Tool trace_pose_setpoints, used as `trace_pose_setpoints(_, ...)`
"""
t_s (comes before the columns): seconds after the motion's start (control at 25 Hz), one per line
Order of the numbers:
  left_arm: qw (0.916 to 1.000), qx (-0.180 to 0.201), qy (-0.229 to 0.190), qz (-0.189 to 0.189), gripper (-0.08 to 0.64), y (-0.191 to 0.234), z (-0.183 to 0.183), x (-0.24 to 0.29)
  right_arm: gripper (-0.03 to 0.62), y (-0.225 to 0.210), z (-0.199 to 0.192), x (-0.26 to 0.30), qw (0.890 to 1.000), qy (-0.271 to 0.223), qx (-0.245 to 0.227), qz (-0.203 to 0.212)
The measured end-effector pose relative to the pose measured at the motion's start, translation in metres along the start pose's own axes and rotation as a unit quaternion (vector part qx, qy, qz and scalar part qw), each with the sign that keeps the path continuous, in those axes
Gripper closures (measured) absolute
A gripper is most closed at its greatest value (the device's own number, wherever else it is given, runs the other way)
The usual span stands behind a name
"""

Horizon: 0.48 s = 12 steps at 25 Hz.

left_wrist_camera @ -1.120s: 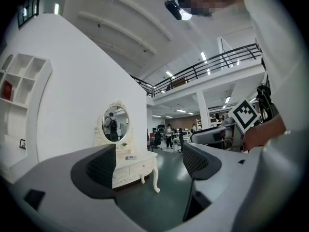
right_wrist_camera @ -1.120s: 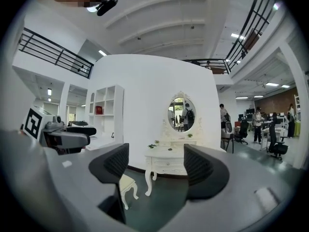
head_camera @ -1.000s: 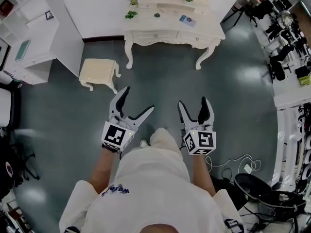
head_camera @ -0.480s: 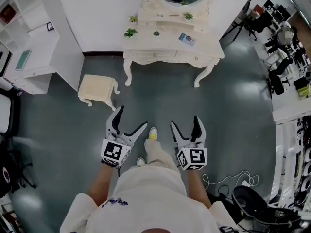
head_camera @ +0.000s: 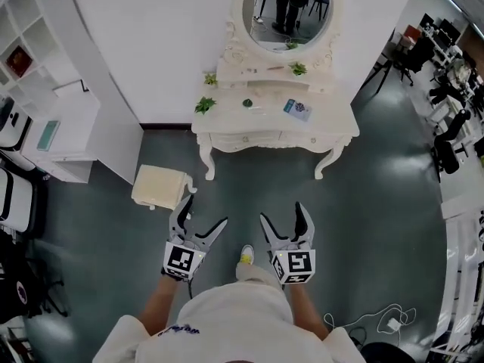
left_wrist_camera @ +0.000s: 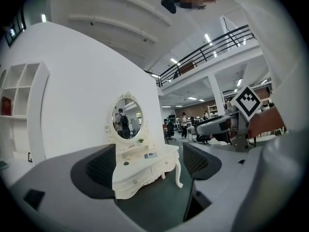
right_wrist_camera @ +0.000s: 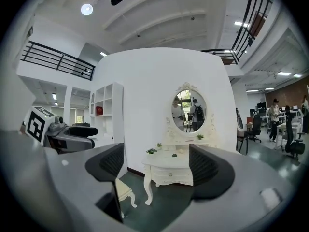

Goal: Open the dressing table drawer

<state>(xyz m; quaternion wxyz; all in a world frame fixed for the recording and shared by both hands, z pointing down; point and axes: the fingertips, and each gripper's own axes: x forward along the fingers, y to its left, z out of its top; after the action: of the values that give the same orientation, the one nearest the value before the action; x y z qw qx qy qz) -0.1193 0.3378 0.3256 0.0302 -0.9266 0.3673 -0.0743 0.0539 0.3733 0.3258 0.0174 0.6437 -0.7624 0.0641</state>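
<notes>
Left tool (head_camera: pixel 204 212): jaws wide apart, nothing between them; lower centre-left of the head view.
Right tool (head_camera: pixel 281 214): jaws wide apart, empty; lower centre, just beside the left tool.
Both are held over the dark green floor (head_camera: pixel 363 203), pointing toward the bench and well apart from it.
Bench (head_camera: pixel 265 116): white, carved legs, upper centre of the frame, against the white wall.
Drawer (head_camera: pixel 242 138): in the bench front, shut.
Mirror (head_camera: pixel 287 10): oval, above the bench.
Stool (head_camera: pixel 160 186): cream, centre-left, near the left tool.
</notes>
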Motion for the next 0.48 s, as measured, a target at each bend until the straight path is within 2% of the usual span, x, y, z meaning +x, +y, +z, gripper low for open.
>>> trace_pose_setpoints(0.08, 1.0000, 0.007, -0.002, 0.004, 0.141, 0.009, 0.012, 0.026, 0.175, -0.018, 0.005, 0.019, 1.000, 0.003, 0.000, 0.003)
trace_pose_setpoints(0.24, 0.9988, 0.047, 0.000, 0.011, 0.141, 0.016, 0.016, 0.076, 0.175, -0.056, 0.010, 0.060, 1.000, 0.007, -0.002, 0.007)
trace_pose_setpoints(0.4, 0.9992, 0.029, 0.008, 0.027, 0.141, 0.028, 0.011, 0.102, 0.175, -0.079, 0.012, 0.096, 1.000, 0.013, -0.005, 0.021)
trace_pose_setpoints(0.48, 0.9988, 0.032, 0.016, 0.035, 0.141, 0.035, 0.007, 0.110, 0.175, -0.083, 0.016, 0.110, 0.999, 0.011, -0.007, 0.032)
